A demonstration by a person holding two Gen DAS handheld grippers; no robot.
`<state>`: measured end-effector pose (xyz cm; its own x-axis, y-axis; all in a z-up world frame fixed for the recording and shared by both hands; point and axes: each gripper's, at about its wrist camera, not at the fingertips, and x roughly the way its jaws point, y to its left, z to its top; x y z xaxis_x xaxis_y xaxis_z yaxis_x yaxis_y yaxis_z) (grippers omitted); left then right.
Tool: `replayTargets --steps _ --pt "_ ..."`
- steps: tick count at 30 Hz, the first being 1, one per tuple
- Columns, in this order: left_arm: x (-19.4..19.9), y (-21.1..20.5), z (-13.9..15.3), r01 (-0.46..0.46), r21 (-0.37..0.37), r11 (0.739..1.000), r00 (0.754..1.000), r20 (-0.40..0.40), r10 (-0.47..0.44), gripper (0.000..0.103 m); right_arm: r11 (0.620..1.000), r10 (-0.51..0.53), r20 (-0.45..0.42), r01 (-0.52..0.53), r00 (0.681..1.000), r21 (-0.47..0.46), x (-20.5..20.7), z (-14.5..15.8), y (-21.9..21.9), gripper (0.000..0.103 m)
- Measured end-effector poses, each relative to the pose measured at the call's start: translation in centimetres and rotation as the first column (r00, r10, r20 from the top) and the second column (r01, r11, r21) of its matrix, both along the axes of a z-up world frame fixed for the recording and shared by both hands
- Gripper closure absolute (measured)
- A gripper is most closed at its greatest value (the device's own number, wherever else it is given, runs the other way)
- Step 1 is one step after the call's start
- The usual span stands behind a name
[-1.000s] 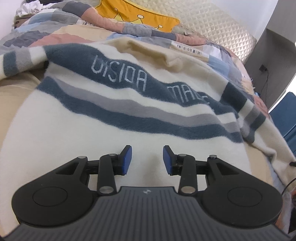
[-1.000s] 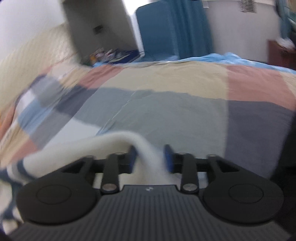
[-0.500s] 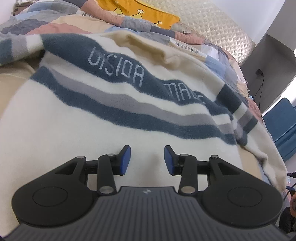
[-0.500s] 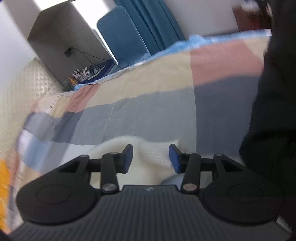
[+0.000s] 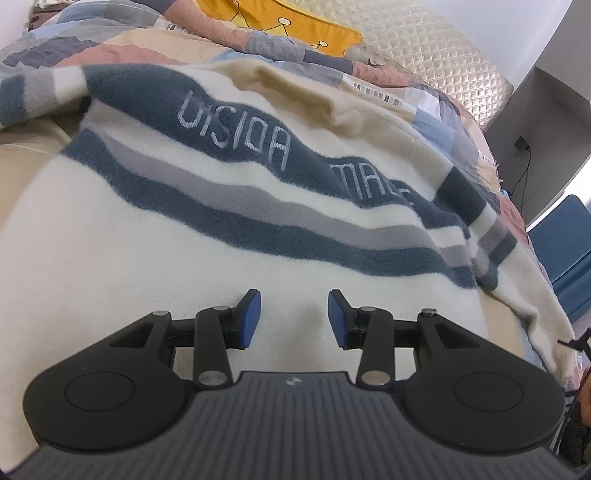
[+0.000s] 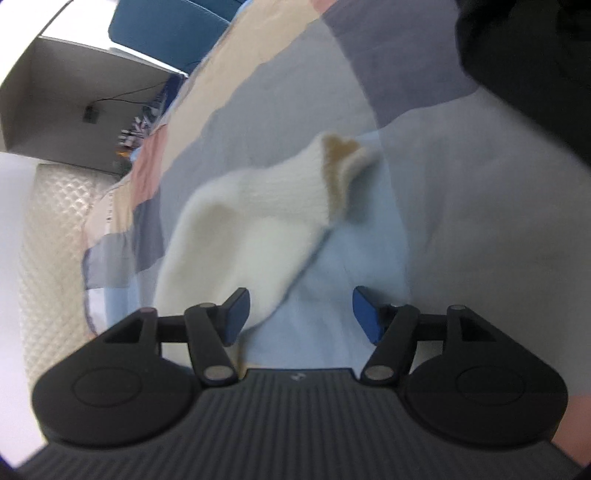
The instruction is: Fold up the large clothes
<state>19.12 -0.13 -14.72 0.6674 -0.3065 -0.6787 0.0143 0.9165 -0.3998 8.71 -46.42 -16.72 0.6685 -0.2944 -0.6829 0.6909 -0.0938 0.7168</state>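
A cream fleece sweater with dark blue and grey stripes and pale lettering lies spread on the bed, filling the left wrist view. My left gripper sits low over its plain cream lower part, blue pads apart, with a faint crease of fabric between them that neither pad presses. In the right wrist view the sweater's cream sleeve lies loose on the quilt, its ribbed cuff pointing away. My right gripper is just behind it, jaws opening; the sleeve's edge lies by the left pad, ungripped.
A patchwork quilt covers the bed. A yellow pillow and a padded beige headboard lie beyond the sweater. A blue chair stands off the bed's right side. A person's dark clothing fills the right wrist view's upper right.
The right gripper has rolled and dropped toward the quilt. Its jaws have widened, and the sleeve they pinched now lies free ahead. The left gripper's view barely differs.
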Motion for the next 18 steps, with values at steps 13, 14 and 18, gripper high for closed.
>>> replayTargets --steps 13,14,18 --pt "0.0 0.1 -0.3 -0.009 -0.001 1.000 1.000 -0.003 0.009 0.057 0.988 -0.081 -0.027 0.077 0.996 -0.135 2.7 -1.6 -3.3 0.040" --pt "0.1 0.0 -0.3 -0.009 0.002 1.000 1.000 -0.005 0.009 0.057 0.984 -0.098 -0.018 0.094 0.995 -0.155 2.4 -1.6 -3.8 0.040" --pt "0.0 -0.3 -0.4 0.000 0.036 0.999 1.000 0.003 0.000 0.057 0.970 -0.140 0.035 0.144 0.990 -0.196 1.5 -1.8 -5.5 0.040"
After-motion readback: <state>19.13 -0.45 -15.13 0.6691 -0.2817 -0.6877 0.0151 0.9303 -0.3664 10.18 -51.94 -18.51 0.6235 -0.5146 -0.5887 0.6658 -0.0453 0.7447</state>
